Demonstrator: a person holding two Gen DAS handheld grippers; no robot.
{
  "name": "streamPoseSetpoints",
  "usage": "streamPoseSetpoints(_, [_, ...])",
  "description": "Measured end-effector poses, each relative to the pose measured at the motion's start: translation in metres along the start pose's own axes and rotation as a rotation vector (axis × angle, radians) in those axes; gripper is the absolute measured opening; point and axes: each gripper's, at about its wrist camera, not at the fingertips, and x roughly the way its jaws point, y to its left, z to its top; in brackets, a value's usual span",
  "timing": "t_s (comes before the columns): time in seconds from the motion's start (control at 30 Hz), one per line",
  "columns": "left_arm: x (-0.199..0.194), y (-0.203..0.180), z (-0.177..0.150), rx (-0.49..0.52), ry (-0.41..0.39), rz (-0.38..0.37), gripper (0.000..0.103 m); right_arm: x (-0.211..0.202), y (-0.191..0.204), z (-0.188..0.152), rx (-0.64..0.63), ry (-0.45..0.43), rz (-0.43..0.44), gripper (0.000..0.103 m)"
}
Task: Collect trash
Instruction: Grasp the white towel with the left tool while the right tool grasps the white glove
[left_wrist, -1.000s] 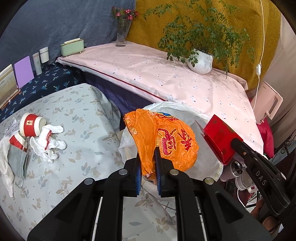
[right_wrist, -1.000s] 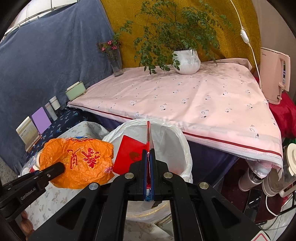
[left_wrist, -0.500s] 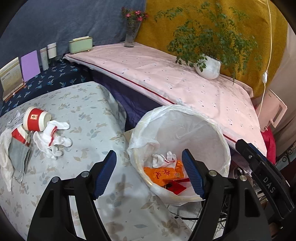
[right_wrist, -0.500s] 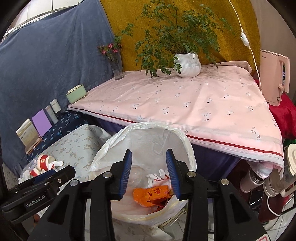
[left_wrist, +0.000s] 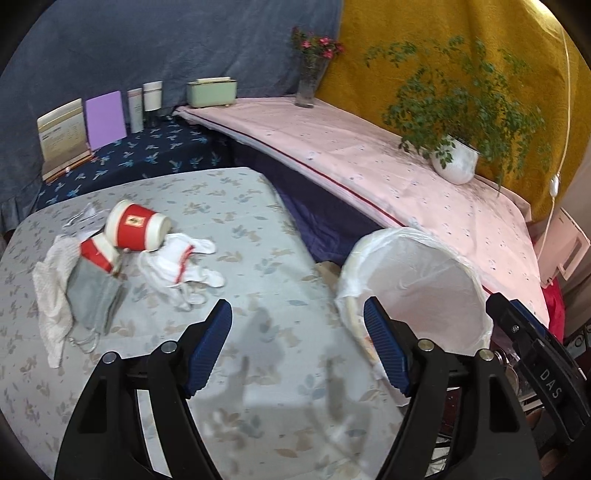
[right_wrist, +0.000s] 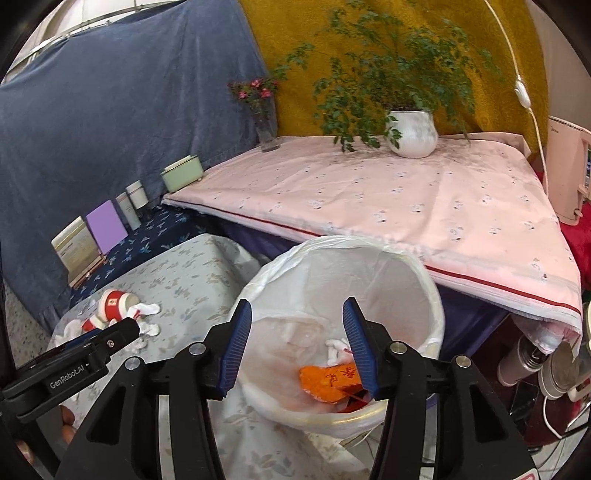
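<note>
Gaping empty, both ribbed blue fingers (left_wrist: 384, 350) (right_wrist: 236, 343) flank the round, crinkly plastic-lined bin (right_wrist: 424, 295).

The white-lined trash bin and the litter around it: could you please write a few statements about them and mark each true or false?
1. The orange printed plastic bag lies inside the white-lined trash bin. True.
2. The left gripper holds that bag. False: its jaws are open with nothing between them.
3. A red and white paper cup lies on its side on the grey leaf-print cloth. True.
4. The crumpled white gloves on the cloth lie beside that cup. True.
5. The right gripper is shut on a red card. False: its jaws have just been opening and are empty.
</note>
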Motion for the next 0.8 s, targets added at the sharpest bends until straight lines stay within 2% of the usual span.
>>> streamPoseSetpoints(0.4, [-0.021, 0.095, -0.010, -0.097, -0.006, 0.125, 0.070, 0.009, 0.077, -0.018, -0.109, 0.051, 0.092, 0.051])
streamPoseSetpoints(0.5, [-0.028, 0.122, -0.013, -0.120, -0.011, 0.161, 0.070, 0.013, 0.096, -0.023, -0.133, 0.060, 0.110, 0.056])
streamPoseSetpoints(0.8, [-0.035, 0.192, -0.015, -0.171, -0.008, 0.245, 0.073, 0.032, 0.155, -0.037, -0.203, 0.104, 0.168, 0.062])
